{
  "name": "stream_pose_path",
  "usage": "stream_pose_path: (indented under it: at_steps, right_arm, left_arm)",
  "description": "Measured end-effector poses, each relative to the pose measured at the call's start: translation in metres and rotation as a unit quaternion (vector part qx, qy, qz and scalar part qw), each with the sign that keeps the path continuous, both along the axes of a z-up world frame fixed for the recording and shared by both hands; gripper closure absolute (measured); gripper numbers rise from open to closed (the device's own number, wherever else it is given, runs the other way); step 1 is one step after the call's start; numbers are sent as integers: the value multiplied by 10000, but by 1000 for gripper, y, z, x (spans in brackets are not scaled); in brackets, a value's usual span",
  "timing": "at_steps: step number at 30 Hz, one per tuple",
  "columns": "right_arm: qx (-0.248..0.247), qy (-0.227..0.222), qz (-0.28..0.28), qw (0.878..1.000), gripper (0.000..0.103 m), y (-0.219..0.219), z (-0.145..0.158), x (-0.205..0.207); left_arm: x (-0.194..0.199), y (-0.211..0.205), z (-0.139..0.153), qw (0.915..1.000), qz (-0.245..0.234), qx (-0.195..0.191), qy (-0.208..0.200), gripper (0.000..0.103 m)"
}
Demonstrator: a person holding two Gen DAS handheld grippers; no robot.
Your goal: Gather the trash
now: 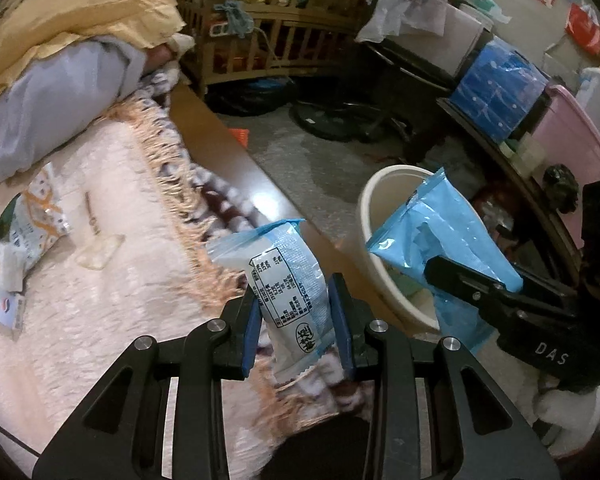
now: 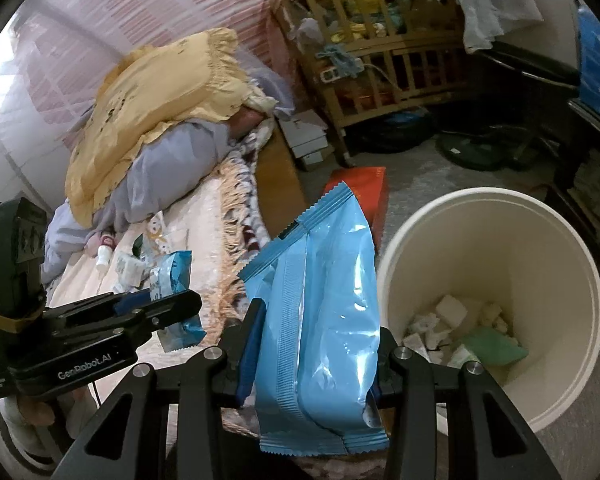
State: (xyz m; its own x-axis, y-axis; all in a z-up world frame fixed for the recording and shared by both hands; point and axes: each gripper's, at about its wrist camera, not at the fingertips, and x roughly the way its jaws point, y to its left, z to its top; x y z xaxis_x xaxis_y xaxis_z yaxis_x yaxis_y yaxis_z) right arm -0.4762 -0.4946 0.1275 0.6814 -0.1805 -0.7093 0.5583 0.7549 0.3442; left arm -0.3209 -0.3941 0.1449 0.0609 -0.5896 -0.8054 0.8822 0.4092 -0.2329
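The left gripper (image 1: 296,322) is pinching a white-and-blue snack wrapper (image 1: 288,276) between its fingers, beside the cream trash bucket (image 2: 540,216) and over the bed's fringed blanket (image 1: 172,184). The right gripper (image 2: 314,354) is gripping a blue plastic bag (image 2: 324,304) just left of the bucket's rim. More wrappers (image 1: 32,216) are lying on the bed, well apart from the bucket.

Glossy plastic wrapper (image 2: 324,312), fuzzy cloth blanket (image 1: 112,280)
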Motion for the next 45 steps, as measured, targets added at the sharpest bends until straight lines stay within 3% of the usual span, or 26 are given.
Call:
stream_pose_path:
  at_steps: [13,24,45]
  right_arm:
    - [76,-8,-491,9988,63,-32,-6,-40]
    - [164,29,-839,9963,63,-54,-15,-67]
    - [226,142,-1172,9927,63,-75,-30,-84]
  left_arm:
    - [-31,-39,-5,9993,-356,58,29,73]
    - [-45,-69,-13,9977,-575,65,347,73]
    - [-61,-110,-22,9950,-784,31,612,73]
